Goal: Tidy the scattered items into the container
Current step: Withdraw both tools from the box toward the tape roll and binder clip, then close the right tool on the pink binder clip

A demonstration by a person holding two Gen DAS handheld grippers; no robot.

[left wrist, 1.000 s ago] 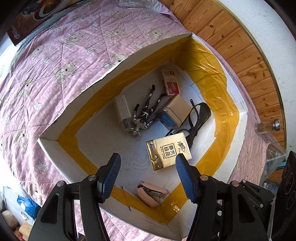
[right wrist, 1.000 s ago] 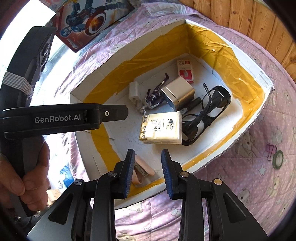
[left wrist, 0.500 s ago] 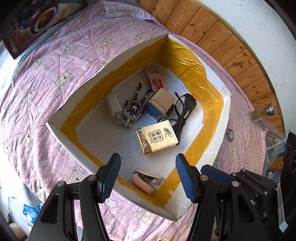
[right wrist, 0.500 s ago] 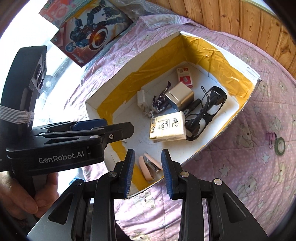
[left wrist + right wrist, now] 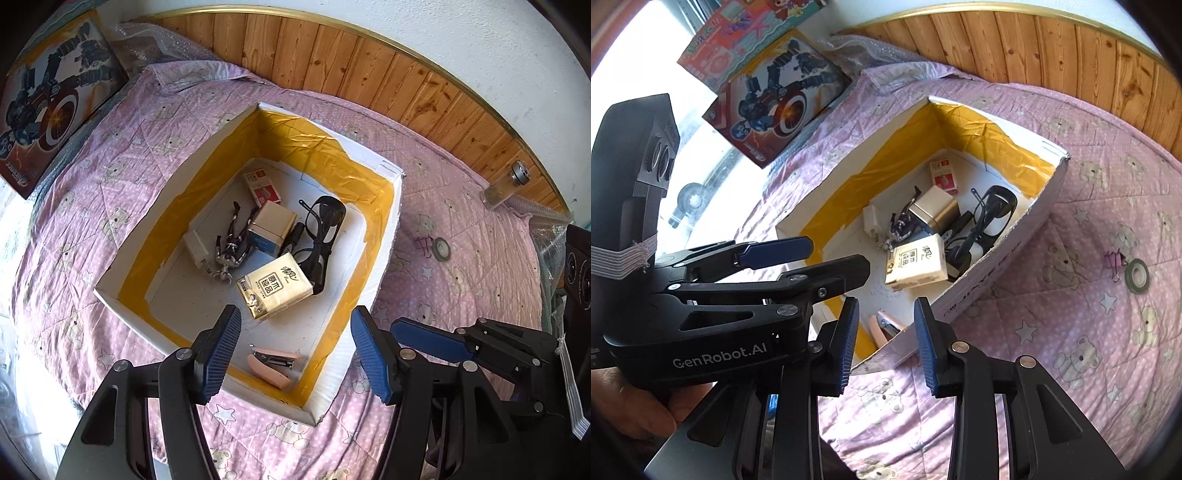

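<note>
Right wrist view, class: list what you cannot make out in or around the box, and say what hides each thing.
- Pink stapler: mostly hidden in the right wrist view by the box wall and the right claw.
- Near left box corner: covered in that view by the left claw.
- Small purple thing beside the tape roll: too small to identify.
- Black thing under the glasses and tissue pack: only partly visible in the left wrist view.
</note>
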